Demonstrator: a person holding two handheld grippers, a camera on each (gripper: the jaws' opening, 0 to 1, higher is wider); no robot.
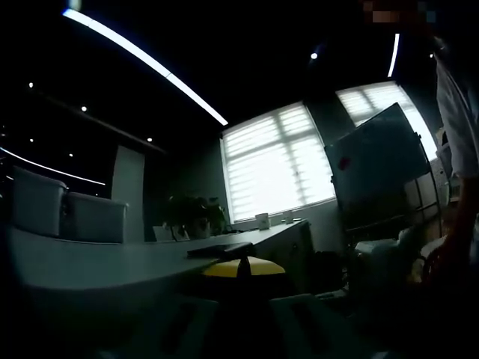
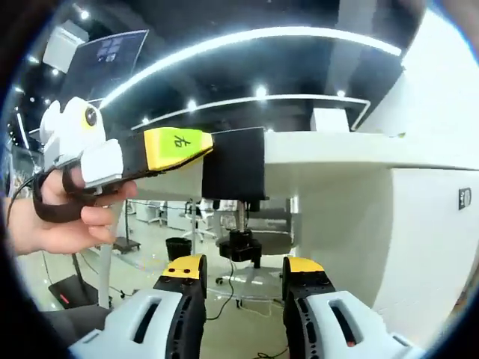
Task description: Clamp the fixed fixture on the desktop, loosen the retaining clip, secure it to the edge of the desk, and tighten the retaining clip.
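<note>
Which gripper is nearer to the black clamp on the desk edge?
Left. The left gripper reaches the black clamp at the desk edge, its yellow tip touching it or nearly so. The right gripper sits lower, open, short of the knob under the clamp.

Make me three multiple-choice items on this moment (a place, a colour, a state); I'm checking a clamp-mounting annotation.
1. Where is the black block-shaped clamp fixture?
A. on the floor
B. at the edge of the white desk
C. on a chair

2. What colour are the jaw tips of the right gripper?
A. red
B. yellow
C. green

3. How do the right gripper's jaws stand?
A. apart, holding nothing
B. shut on the fixture
C. shut on a cable

Answers: B, the fixture sits against the desk's edge; B, both tips are yellow; A, floor shows between the jaws.
</note>
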